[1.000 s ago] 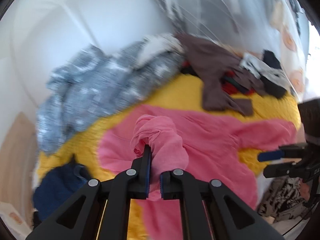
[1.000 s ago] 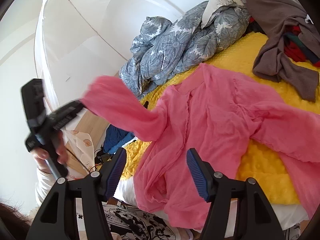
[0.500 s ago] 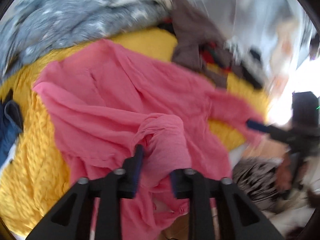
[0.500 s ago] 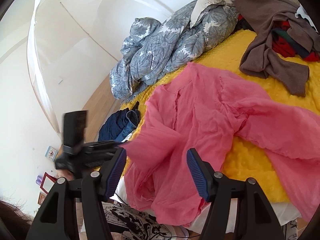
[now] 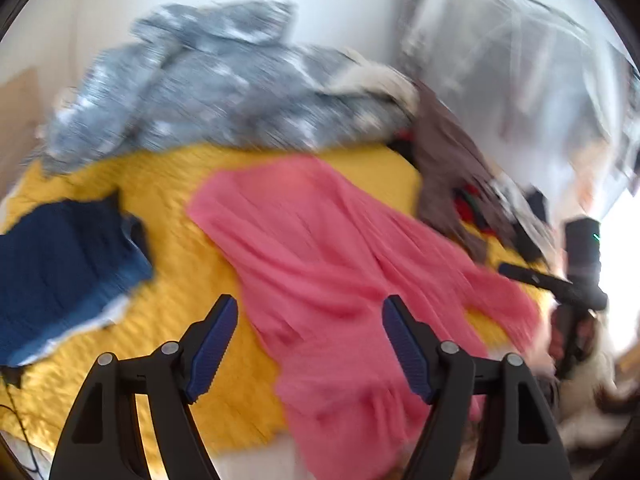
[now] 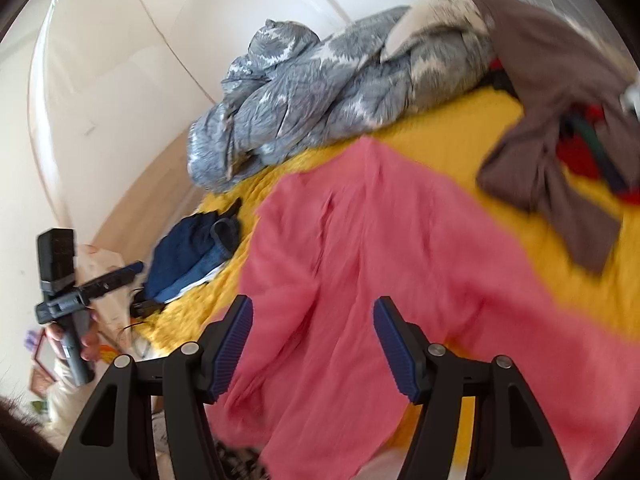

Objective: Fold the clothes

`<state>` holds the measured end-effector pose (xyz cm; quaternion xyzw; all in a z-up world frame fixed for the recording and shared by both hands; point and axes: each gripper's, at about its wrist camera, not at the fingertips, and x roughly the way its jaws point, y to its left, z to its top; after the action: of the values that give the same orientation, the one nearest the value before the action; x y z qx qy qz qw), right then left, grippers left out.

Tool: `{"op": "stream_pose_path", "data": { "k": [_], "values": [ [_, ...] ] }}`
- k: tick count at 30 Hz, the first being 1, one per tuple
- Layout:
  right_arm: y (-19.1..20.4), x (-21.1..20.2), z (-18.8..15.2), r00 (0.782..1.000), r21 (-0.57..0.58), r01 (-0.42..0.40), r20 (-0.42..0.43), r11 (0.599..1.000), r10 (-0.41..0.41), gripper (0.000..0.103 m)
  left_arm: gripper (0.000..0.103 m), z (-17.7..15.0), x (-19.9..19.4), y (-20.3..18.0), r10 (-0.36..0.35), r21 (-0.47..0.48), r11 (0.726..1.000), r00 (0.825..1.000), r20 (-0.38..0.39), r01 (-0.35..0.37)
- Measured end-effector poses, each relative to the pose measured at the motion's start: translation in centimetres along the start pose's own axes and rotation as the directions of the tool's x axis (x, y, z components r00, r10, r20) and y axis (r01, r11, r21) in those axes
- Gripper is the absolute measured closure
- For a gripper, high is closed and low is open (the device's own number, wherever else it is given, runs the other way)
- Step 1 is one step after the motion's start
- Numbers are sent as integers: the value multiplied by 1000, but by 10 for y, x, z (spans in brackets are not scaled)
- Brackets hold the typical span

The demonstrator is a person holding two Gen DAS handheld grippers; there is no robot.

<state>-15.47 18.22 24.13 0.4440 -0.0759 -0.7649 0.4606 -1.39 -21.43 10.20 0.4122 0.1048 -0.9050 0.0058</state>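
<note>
A pink garment (image 5: pixel 340 248) lies spread and rumpled on the yellow blanket (image 5: pixel 180 280), its lower edge hanging over the bed's near side. My left gripper (image 5: pixel 308 320) hovers above that edge with its jaws opening; the cloth lies below them and no pad presses on it. In the right wrist view the pink garment (image 6: pixel 380 240) fills the middle. My right gripper (image 6: pixel 314 316) stands open over it, holding nothing. The left gripper (image 6: pixel 120 274) shows at the far left, held by a hand off the bed's side.
A grey floral duvet (image 6: pixel 320 92) is bunched at the back of the bed. A brown garment (image 6: pixel 560 80) covers a pile of red and dark clothes at the right. Folded blue jeans (image 6: pixel 192 252) sit at the blanket's left edge. White wall behind.
My left gripper let go of the bunched pink cloth, its jaws spread wide, and it swung aside. The cloth dropped onto the bed. The right gripper shifted over the garment, still open.
</note>
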Motion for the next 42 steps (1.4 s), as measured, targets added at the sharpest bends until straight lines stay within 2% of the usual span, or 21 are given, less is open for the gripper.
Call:
{"op": "stream_pose_path", "data": {
  "k": [3, 5, 7, 9, 10, 12, 14, 16, 21, 23, 25, 28, 30, 31, 32, 33, 34, 35, 38, 42],
  "values": [
    [3, 40, 51, 993, -74, 105, -41, 992, -108, 38, 24, 41, 47, 9, 51, 9, 999, 998, -41, -51],
    [-1, 81, 83, 985, -104, 135, -97, 985, -145, 38, 24, 65, 80, 15, 96, 24, 995, 993, -72, -95],
    [-5, 121, 111, 973, -129, 160, -148, 979, -178, 38, 25, 87, 114, 27, 91, -5, 996, 990, -105, -92],
    [-6, 168, 135, 948, -192, 209, -201, 959, -247, 38, 25, 104, 147, 35, 81, -46, 995, 984, -162, -89],
    [-6, 187, 143, 935, -222, 233, -217, 947, -281, 38, 25, 112, 165, 37, 91, -48, 994, 976, -196, -102],
    [-5, 224, 157, 909, -266, 278, -236, 923, -342, 38, 25, 122, 201, 35, 203, 34, 979, 948, -246, -201],
    [-10, 250, 165, 902, -253, 280, -262, 926, -344, 38, 25, 123, 227, 34, 285, 102, 958, 925, -252, -267],
    [-13, 276, 169, 895, -253, 263, -297, 931, -333, 38, 25, 120, 252, 44, 282, 97, 959, 915, -287, -265],
    [-15, 309, 166, 856, -351, 335, -274, 874, -438, 38, 26, 111, 291, 61, 313, 107, 950, 892, -327, -295],
    [-19, 318, 164, 851, -350, 329, -292, 877, -436, 38, 26, 107, 303, 65, 325, 117, 946, 882, -341, -303],
    [-23, 328, 160, 835, -370, 344, -299, 863, -462, 38, 26, 103, 314, 68, 356, 137, 935, 866, -352, -328],
    [-30, 338, 157, 818, -397, 373, -286, 839, -499, 46, 27, 101, 326, 72, 397, 156, 918, 849, -349, -365],
    [-37, 343, 156, 817, -389, 368, -298, 844, -494, 58, 37, 100, 330, 75, 408, 151, 913, 844, -348, -379],
    [-40, 344, 157, 819, -381, 360, -309, 852, -484, 68, 42, 100, 332, 78, 407, 142, 913, 844, -349, -382],
    [-43, 344, 158, 826, -365, 349, -316, 863, -467, 82, 53, 100, 333, 80, 404, 132, 915, 846, -348, -382],
    [-47, 343, 160, 835, -345, 338, -319, 876, -448, 88, 73, 101, 331, 81, 401, 117, 916, 852, -338, -385],
    [-49, 341, 162, 845, -326, 329, -316, 886, -430, 94, 83, 102, 330, 83, 400, 103, 916, 857, -326, -388],
    [-51, 337, 165, 862, -301, 319, -303, 899, -407, 95, 96, 103, 328, 85, 392, 83, 918, 863, -318, -387],
    [-52, 324, 175, 894, -265, 309, -248, 913, -374, 97, 100, 108, 322, 92, 374, 30, 923, 880, -293, -383],
    [-46, 312, 193, 922, -239, 303, -172, 923, -347, 97, 101, 121, 312, 95, 381, -9, 919, 894, -237, -394]
  ]
}}
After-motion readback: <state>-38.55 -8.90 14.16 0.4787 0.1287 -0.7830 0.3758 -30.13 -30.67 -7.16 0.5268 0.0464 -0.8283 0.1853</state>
